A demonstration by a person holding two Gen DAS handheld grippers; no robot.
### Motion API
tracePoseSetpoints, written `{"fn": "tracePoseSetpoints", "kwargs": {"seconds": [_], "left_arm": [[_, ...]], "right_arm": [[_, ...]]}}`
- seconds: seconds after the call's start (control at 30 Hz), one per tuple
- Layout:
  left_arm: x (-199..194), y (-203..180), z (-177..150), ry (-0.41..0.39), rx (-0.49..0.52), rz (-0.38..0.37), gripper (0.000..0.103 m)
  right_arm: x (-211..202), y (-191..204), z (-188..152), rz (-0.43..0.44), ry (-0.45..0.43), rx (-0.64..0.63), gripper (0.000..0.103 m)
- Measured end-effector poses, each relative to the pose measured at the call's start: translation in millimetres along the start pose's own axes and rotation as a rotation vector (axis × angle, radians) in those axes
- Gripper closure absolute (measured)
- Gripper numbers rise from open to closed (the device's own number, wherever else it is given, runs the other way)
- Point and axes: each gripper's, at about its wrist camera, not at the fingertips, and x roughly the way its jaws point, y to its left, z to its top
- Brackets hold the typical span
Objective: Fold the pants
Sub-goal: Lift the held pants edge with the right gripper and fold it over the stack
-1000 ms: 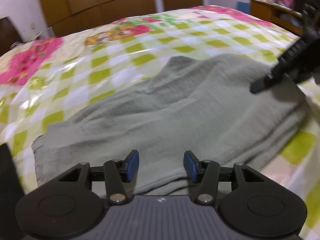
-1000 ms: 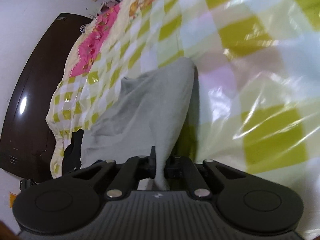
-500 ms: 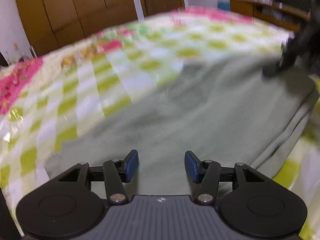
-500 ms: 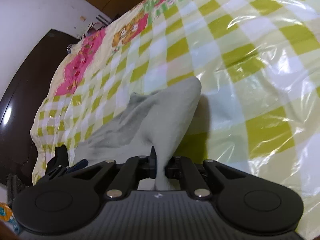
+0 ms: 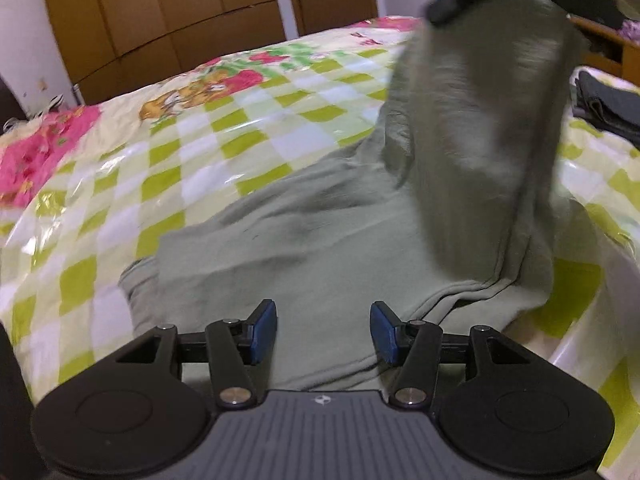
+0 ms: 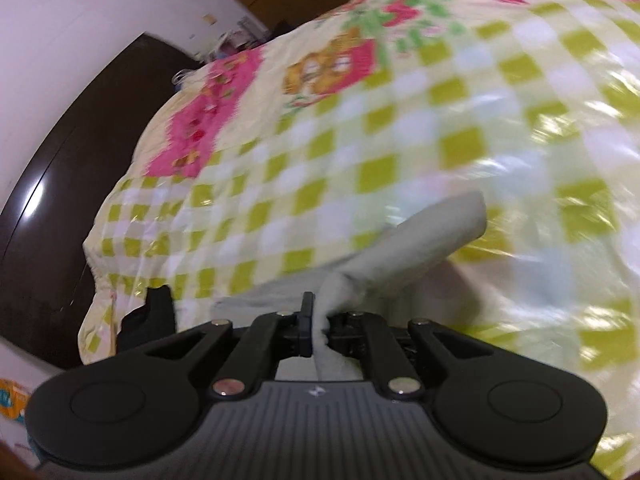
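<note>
Grey-green pants (image 5: 328, 236) lie on the checked bed cover (image 5: 208, 136). My left gripper (image 5: 323, 330) is open and empty, low over the near edge of the pants. My right gripper (image 6: 320, 326) is shut on a pinched fold of the pants (image 6: 420, 236). In the left wrist view it shows at the top right (image 5: 452, 0), holding one end of the pants (image 5: 488, 112) lifted high above the bed. The lifted cloth hangs down to the part lying flat.
Wooden wardrobe doors (image 5: 180, 12) stand behind the bed. Dark folded clothes (image 5: 608, 104) lie at the bed's right side, below a wooden desk (image 5: 608, 40). A dark headboard (image 6: 60, 216) is at the left in the right wrist view. The bed edge drops off at the near right.
My right gripper has lifted its end of the pants from near the bed to high above it. My left gripper stayed open and shifted slightly over the near edge.
</note>
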Motion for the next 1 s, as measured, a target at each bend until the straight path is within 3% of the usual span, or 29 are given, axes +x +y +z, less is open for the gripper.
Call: {"fn": "tracePoseSetpoints", "kwargs": {"seconds": [0.23,0.3,0.5,0.63,0.7,0.77,0.87,1.0], "left_arm": [[-21.2,30.5,-21.5,-0.038,-0.104,-0.004,0.039],[-27.4,38.8,-28.6,-0.048,-0.133,-0.009,0.039],[-44.2,54.0,-46.9,-0.069,-0.201,-0.011,0.039],[-48.8,64.3,-56.7,-0.071,-0.272,-0.028,0.038],[-50.8,68.5,-61.4,-0.063,-0.299,-0.025,0.038],[-53.2,70.8,-66.1,-0.054,-0.315,-0.022,0.038],[-57.0,72.4,-70.5,-0.041,-0.328,-0.014,0.038],[-65.8,73.3,-65.6,-0.053,-0.341,-0.002,0.038]], "right_arm": [[86.1,83.4,1.3,0.026,0.152,-0.128,0.096],[111.1,104.2,-6.5,0.028,0.205,-0.169,0.091],[135.2,136.1,-22.6,0.114,0.316,-0.18,0.088],[109.2,131.4,-20.4,0.102,0.263,-0.215,0.083],[96.4,123.1,-24.0,0.043,0.221,-0.268,0.075],[87.6,109.9,-34.1,-0.038,0.2,-0.315,0.074],[86.7,78.9,-58.8,-0.113,0.258,-0.308,0.074],[88.1,38.6,-97.6,-0.078,0.353,-0.215,0.074]]}}
